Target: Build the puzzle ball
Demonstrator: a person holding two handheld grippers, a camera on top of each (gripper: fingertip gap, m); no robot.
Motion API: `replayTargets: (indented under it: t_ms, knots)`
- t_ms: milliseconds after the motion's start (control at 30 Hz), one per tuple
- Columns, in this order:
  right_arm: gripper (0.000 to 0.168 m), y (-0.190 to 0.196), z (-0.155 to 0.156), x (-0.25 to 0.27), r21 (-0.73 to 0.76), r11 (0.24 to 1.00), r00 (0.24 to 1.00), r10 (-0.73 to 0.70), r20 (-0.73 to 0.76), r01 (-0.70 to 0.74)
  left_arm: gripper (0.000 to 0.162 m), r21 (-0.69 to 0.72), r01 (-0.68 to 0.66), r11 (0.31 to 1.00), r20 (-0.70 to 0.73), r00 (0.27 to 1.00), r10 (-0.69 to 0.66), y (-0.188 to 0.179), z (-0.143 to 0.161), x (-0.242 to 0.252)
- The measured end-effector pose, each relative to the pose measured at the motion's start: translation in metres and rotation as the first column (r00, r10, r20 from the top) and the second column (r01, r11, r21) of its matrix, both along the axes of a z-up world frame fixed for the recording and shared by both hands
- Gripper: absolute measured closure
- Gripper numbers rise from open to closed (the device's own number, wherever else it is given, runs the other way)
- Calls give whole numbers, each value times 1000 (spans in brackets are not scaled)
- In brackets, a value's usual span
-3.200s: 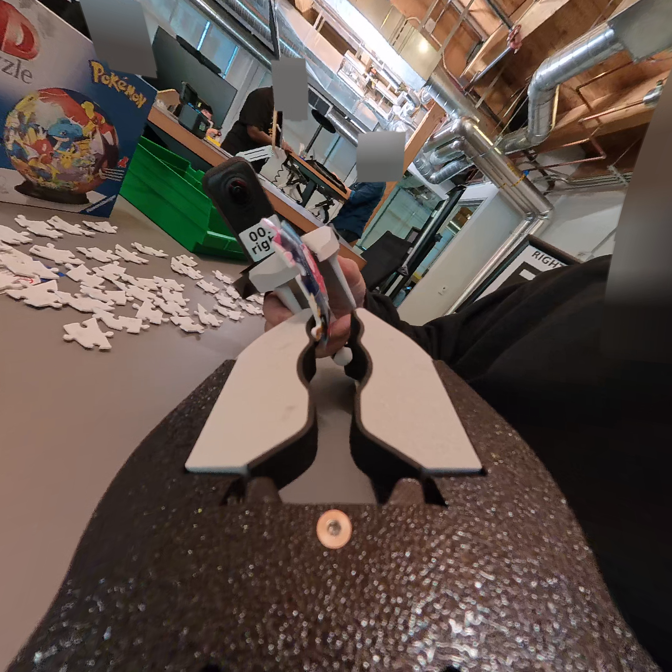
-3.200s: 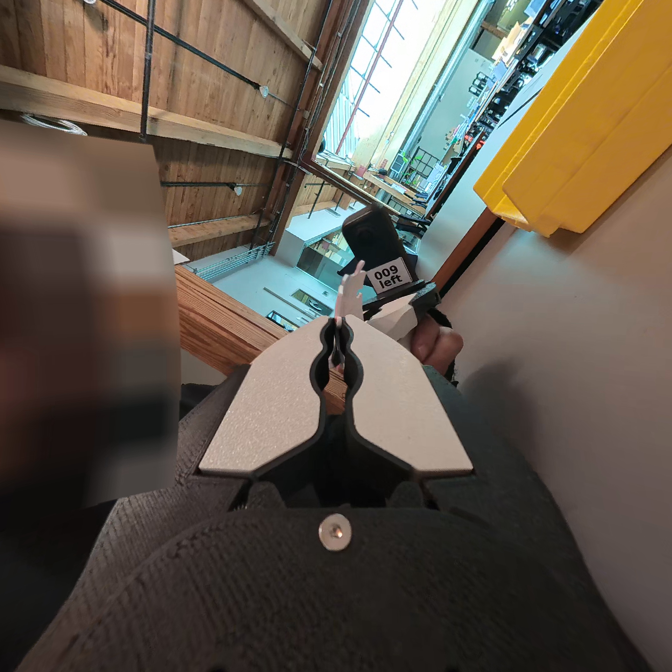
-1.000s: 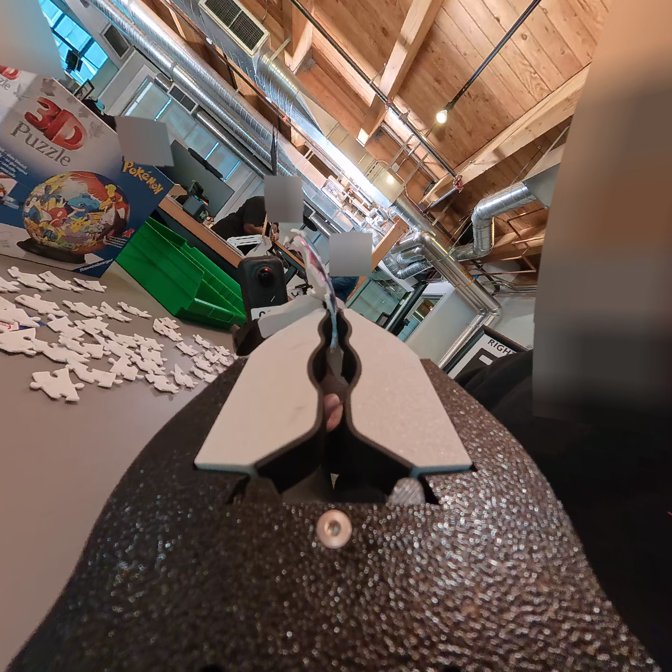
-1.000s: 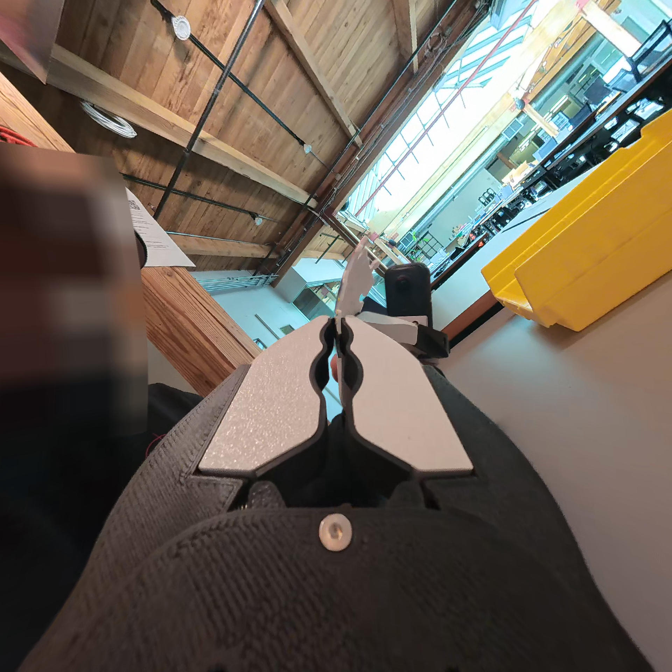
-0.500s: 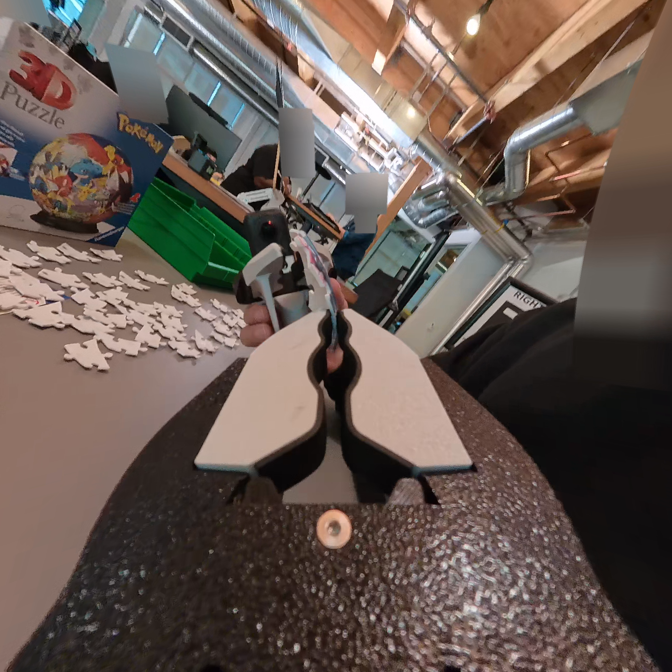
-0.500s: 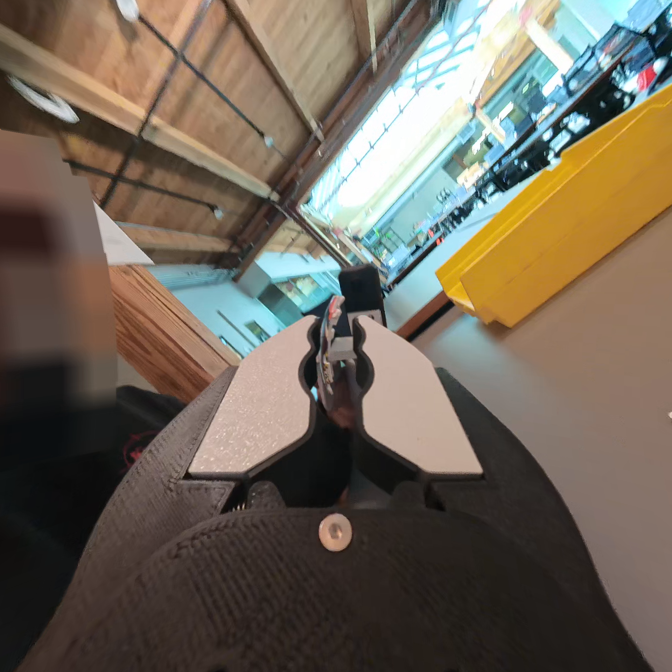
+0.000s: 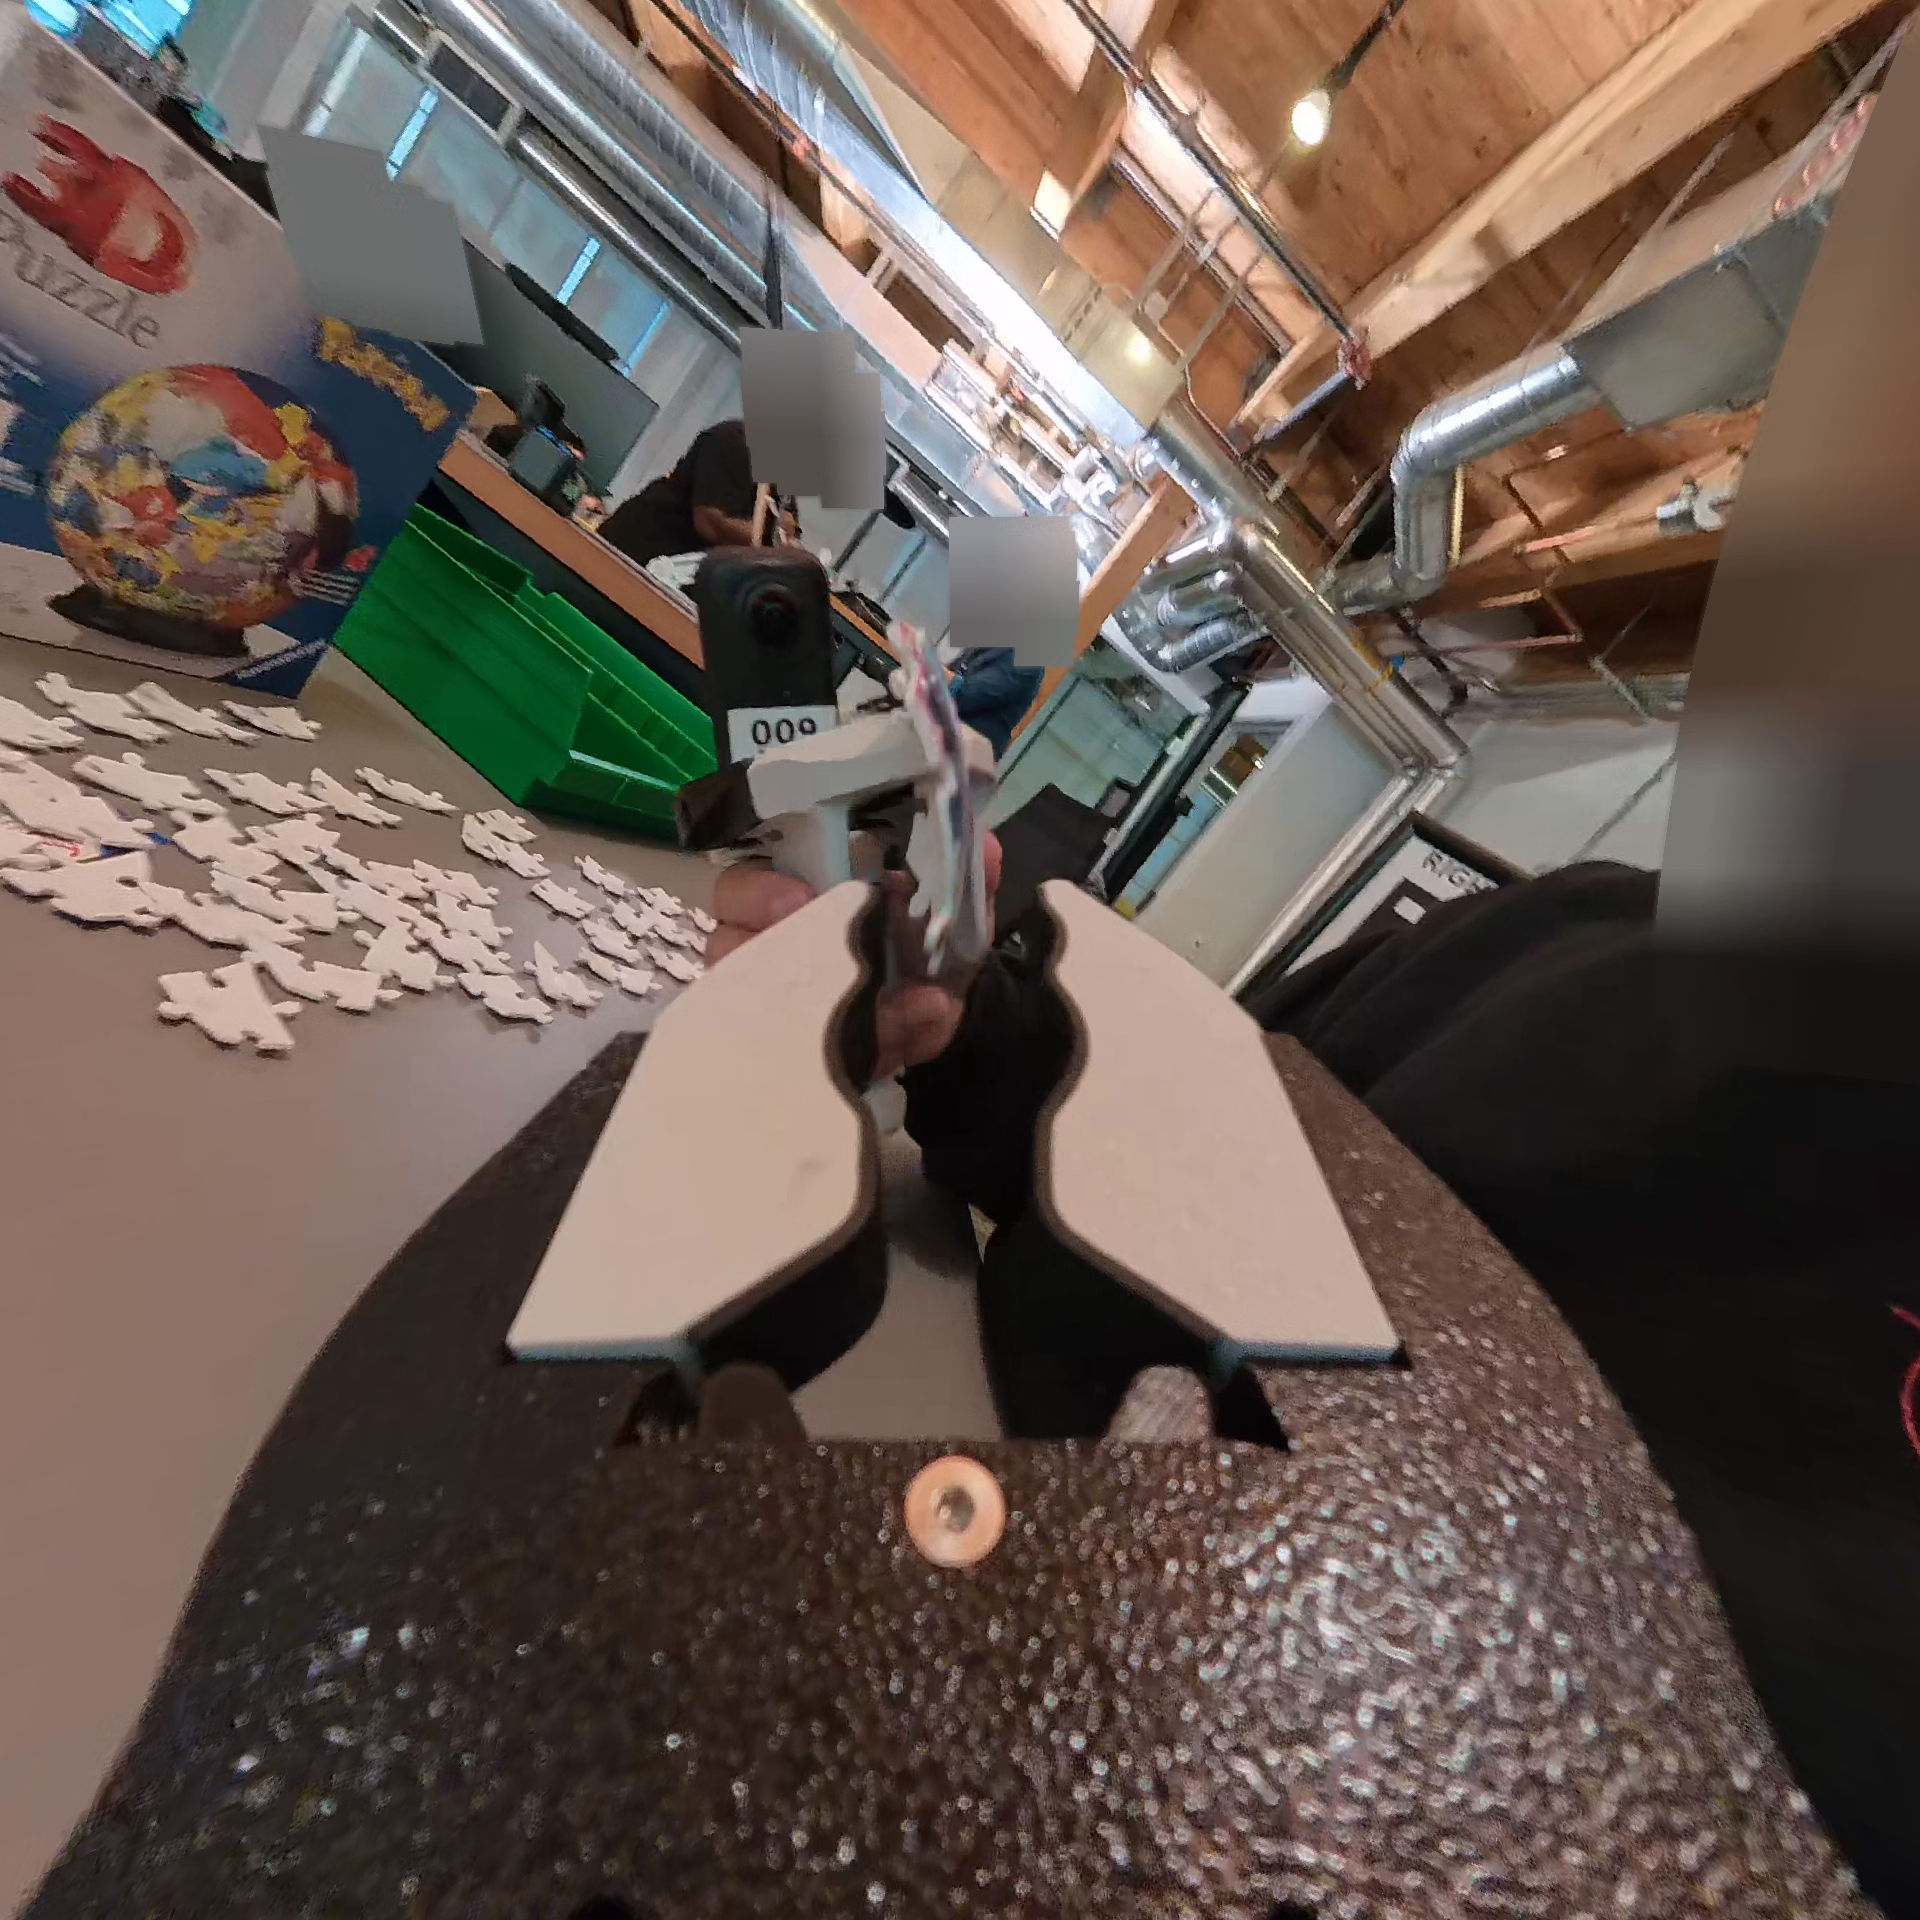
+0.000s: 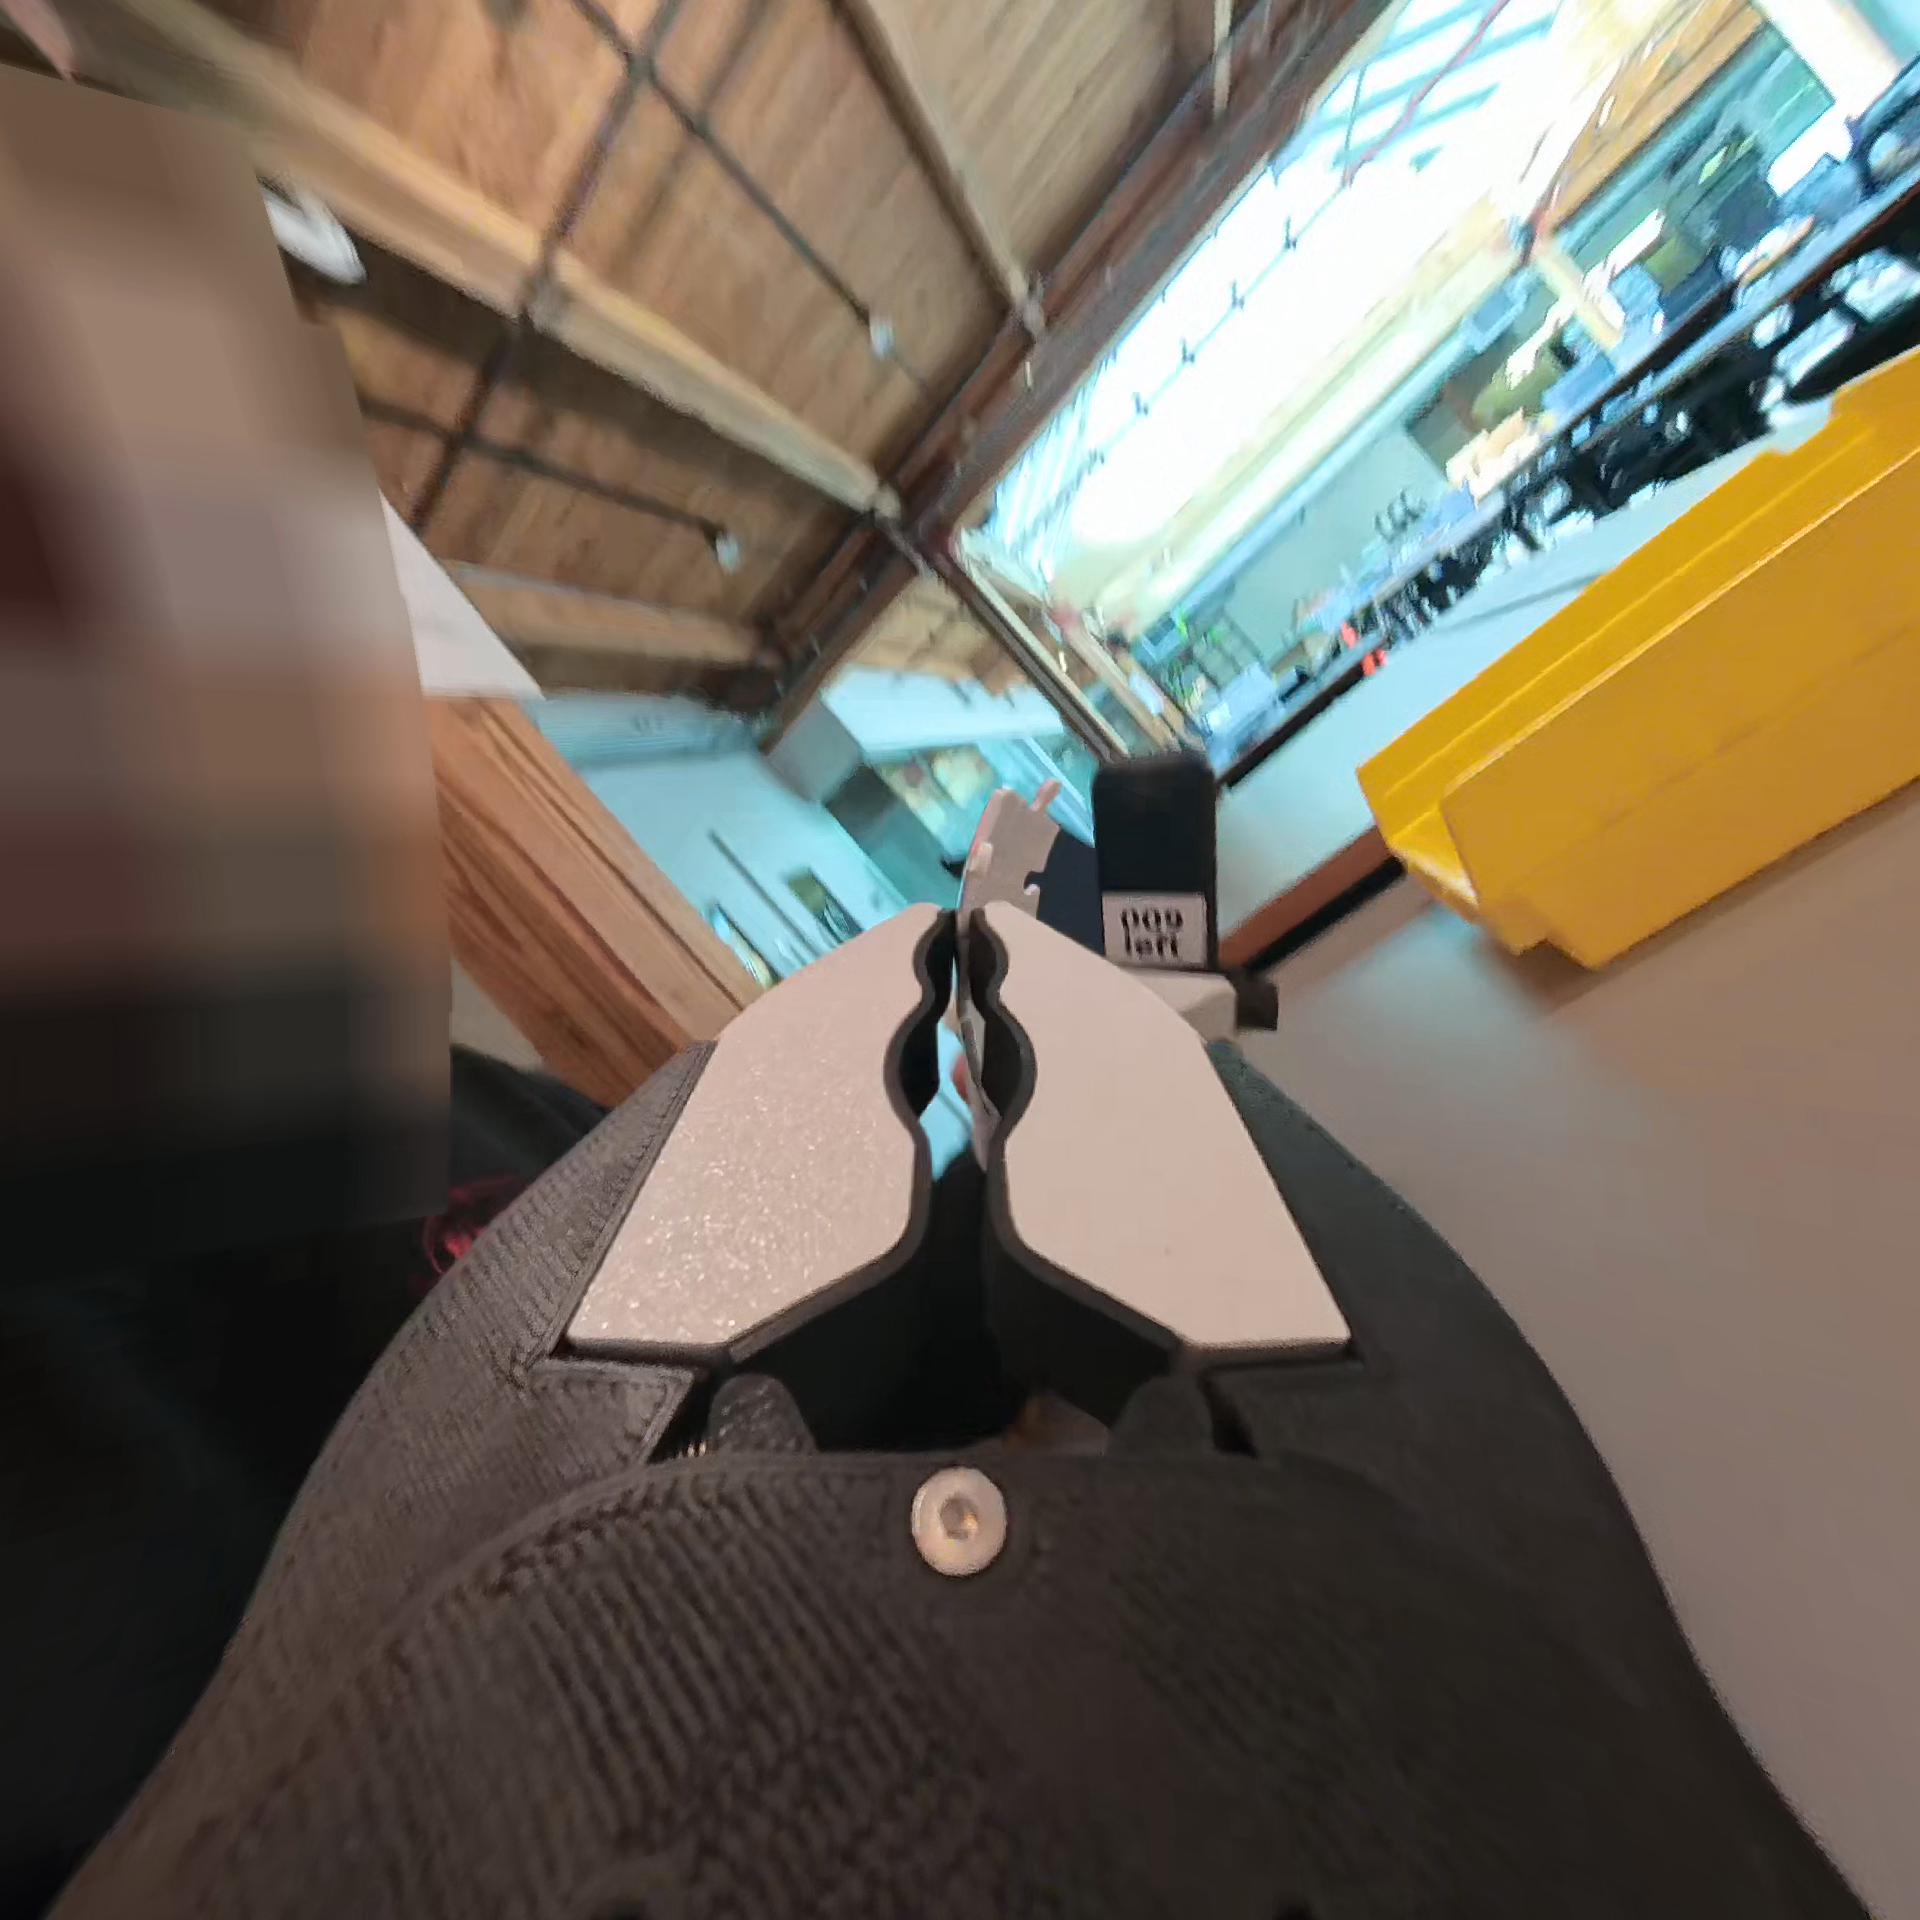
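Note:
A joined strip of coloured puzzle pieces [image 7: 940,769] stands on edge in the air over the table. My right gripper [image 8: 964,920] is shut on it; its white back [image 8: 1003,852] sticks up past the fingertips. In the left wrist view the right gripper [image 7: 914,790] faces me and holds the strip just beyond my left gripper [image 7: 956,904], which is open, its jaws on either side of the strip's lower end without touching it. The left gripper's body [image 8: 1153,862] shows right behind the strip in the right wrist view.
Many loose white-backed puzzle pieces [image 7: 343,904] lie on the grey table [image 7: 208,1195] to the left. The puzzle box [image 7: 187,468] and a green bin [image 7: 520,686] stand behind them. A yellow bin [image 8: 1662,727] sits at the right. A dark sleeve [image 7: 1558,1091] is close by. The gap from one gripper's tips to the other's is roughly 4 centimeters.
Half a second ago my left gripper was shut on the strip and my right was open around it. Now the right is shut on it and the left has opened.

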State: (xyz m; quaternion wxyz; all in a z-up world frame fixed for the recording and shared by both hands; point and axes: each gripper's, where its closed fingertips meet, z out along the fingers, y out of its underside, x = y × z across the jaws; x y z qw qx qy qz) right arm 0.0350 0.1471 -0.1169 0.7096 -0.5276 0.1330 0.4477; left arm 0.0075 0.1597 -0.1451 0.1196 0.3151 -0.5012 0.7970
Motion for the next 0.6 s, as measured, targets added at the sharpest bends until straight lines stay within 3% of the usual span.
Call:
replayTargets:
  t_ms: [67, 167, 233, 433, 600]
  knots:
    - [166, -8, 12, 23, 81, 995, 986, -37, -164, 51, 133, 40, -52, 998, -13, 999, 53, 5, -7, 7]
    - [166, -23, 15, 66, 164, 973, 892, -71, -447, 160, 131, 100, -96, 990, -10, 995, 98, 10, -14, 11]
    - [166, -27, 13, 78, 182, 966, 852, -65, -519, 185, 131, 99, -92, 991, -13, 996, 94, 10, -15, 11]
    - [166, -20, 13, 63, 151, 975, 911, -92, -401, 165, 137, 111, -117, 987, -3, 993, 118, 8, -14, 13]
    - [166, -6, 14, 23, 101, 989, 992, -102, -75, 109, 141, 123, -146, 982, 55, 989, 140, 4, -7, 12]
